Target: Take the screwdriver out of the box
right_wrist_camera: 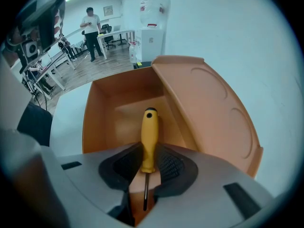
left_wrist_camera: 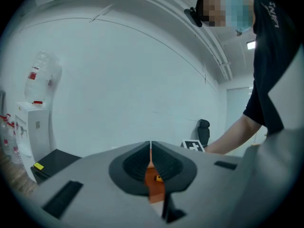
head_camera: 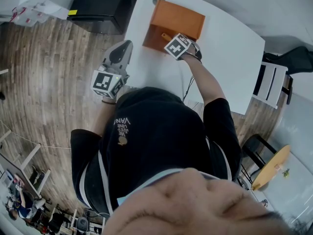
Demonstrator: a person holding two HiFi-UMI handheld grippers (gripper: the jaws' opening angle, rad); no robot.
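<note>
Right gripper (right_wrist_camera: 149, 151): pinching the screwdriver (right_wrist_camera: 149, 127) inside the box (right_wrist_camera: 97, 122)
Left gripper (left_wrist_camera: 150, 148): closed, empty
Risk: weak pinch, screwdriver might drop back

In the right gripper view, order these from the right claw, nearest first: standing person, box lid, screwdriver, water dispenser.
1. Screwdriver, held in the right claw.
2. Box lid, on the right, open.
3. Water dispenser, top centre, farther back.
4. Standing person, far upper left.

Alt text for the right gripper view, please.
The right gripper grips a yellow-handled screwdriver by its handle, inside an open orange box on a white table. The box's lid stands raised at the right.
</note>
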